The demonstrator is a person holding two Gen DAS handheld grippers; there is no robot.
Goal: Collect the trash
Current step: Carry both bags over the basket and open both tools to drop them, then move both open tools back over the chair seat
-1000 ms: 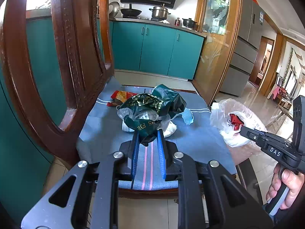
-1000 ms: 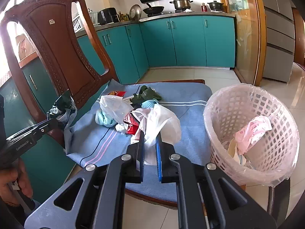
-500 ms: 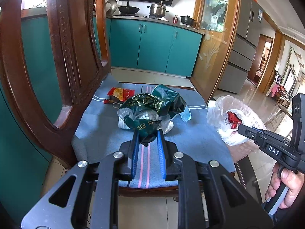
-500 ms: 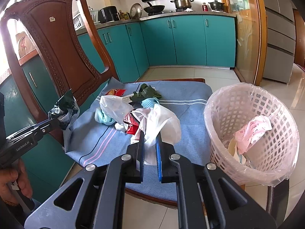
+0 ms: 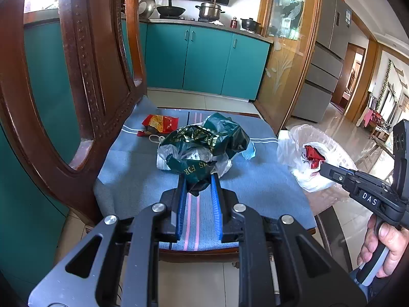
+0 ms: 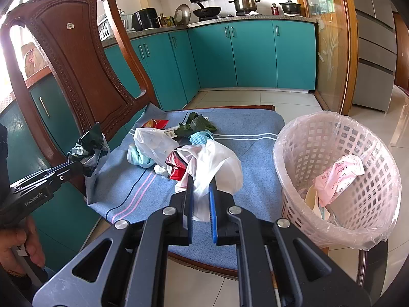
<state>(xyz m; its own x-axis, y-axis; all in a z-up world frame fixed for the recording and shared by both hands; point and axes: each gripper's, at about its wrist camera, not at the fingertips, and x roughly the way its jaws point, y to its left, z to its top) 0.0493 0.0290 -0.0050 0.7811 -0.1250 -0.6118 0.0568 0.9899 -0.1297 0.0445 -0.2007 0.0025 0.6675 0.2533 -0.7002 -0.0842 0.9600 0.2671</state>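
With my left gripper clamped on crumpled dark green wrappers and my right gripper on a white plastic bag above the blue-clothed chair seat, loose scraps might slip before reaching the pink lattice bin.

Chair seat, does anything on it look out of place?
Yes: crumpled litter lies on the blue striped seat cloth, a red snack wrapper, a teal rag and white plastic bags; none belongs on a seat.

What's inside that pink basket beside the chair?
The basket has a clear plastic liner and holds a crumpled pink wrapper with pale scraps beneath. Its bottom is hidden.
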